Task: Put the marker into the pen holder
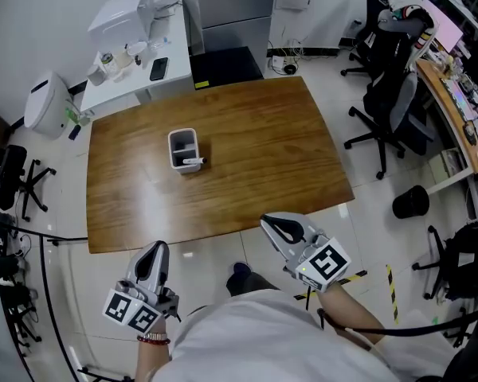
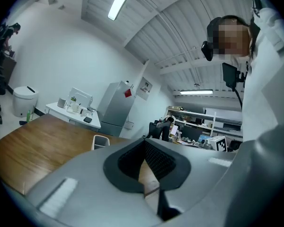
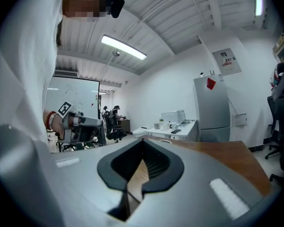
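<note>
- Wooden desk (image 1: 263, 157), brown, and what lies on it?
- One white pen holder (image 1: 182, 144) stands upright near the middle. The marker (image 1: 193, 161) lies flat on the desk, against the near side of the pen holder, outside of it.
- And the two tools?
- Both are far from the marker, near the person's body, past the front edge of the desk. The left hand-held gripper (image 1: 158, 250) is clenched, its jaws meet at the tips and nothing is between them. The right hand-held gripper (image 1: 269, 223) is clenched too, also with nothing inside.
- Do they touch each other?
- No, they are well apart.
</note>
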Demonstrator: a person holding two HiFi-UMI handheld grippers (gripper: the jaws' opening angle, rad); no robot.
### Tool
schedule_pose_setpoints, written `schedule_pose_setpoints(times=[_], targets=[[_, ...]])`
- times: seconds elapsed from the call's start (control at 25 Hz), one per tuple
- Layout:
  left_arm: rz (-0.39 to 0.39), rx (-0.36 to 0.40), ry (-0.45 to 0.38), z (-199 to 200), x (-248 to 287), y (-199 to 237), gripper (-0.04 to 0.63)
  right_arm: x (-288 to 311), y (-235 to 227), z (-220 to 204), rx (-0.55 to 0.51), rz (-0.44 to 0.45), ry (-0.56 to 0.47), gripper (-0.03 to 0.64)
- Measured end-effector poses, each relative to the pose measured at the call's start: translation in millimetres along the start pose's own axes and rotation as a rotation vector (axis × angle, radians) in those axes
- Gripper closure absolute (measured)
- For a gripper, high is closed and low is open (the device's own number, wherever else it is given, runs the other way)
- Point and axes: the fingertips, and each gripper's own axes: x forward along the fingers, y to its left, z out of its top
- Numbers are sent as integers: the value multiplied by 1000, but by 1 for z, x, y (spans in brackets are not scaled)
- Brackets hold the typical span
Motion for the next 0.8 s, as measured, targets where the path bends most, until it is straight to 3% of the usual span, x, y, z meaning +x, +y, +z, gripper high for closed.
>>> schedule_pose_setpoints(times=[0.36, 0.8], targets=[[55, -44, -39, -7, -102, 15, 595, 20, 94, -2, -7, 57, 27, 613], [-18, -87, 2, -51, -229, 2, 595, -15, 204, -35, 20, -90, 109, 613]])
